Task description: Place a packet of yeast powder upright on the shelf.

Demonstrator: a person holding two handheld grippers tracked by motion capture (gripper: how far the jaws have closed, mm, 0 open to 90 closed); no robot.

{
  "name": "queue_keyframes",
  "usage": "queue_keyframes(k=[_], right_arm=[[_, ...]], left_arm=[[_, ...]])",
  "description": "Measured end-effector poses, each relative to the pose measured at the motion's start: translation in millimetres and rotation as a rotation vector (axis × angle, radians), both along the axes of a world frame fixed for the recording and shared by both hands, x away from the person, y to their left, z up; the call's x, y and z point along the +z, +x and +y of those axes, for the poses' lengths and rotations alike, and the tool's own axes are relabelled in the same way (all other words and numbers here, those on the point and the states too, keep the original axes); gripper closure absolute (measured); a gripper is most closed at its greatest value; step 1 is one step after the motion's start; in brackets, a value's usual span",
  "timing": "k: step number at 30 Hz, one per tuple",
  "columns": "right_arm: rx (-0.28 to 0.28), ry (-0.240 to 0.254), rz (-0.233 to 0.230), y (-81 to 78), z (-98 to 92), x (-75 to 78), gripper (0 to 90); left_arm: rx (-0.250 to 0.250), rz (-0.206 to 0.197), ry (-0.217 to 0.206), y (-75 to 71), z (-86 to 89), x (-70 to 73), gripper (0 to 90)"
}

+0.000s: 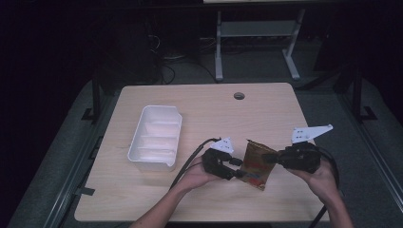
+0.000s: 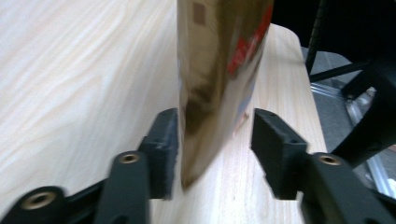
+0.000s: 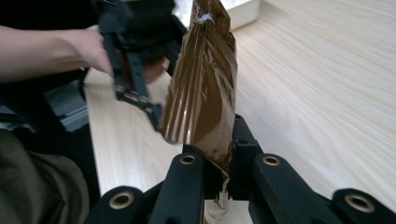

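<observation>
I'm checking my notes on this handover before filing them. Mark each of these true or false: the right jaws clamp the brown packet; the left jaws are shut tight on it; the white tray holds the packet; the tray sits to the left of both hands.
1. The right gripper clamps the brown packet. True.
2. The left gripper is shut tight on the packet. False: its jaws stand apart, with a gap on one side of the packet.
3. The white tray holds the packet. False: the packet is up between the two grippers.
4. The tray sits to the left of both hands. True.
</observation>
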State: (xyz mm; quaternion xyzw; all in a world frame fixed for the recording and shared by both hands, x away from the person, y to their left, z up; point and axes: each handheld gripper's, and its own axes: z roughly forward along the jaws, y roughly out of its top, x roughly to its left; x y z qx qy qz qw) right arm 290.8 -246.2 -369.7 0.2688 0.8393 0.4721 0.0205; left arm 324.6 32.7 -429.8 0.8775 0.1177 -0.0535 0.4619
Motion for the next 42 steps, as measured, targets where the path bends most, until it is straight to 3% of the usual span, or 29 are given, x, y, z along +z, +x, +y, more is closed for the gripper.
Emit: queue_keyframes(k=[9,16,27,42], right_arm=[[-0.081,0.005,-0.021,4.9,-14.5,13.6,86.0],[-0.119,-0.008,-0.015,20.8,-13.5,21.9,86.0],[-0.147,0.003,-0.003,46.2,-4.9,28.7,86.0],[-0.141,0.001,0.008,69.4,17.0,39.8,85.8]], left_arm=[[0.022,-0.028,0.024,-10.5,17.6,-0.2,41.1],[0.051,-0.061,0.049,-21.0,30.4,-2.5,35.7],[0.095,-0.068,0.073,-31.8,57.5,-10.9,30.5],[0.105,-0.084,0.077,-44.8,74.2,-13.2,26.4]])
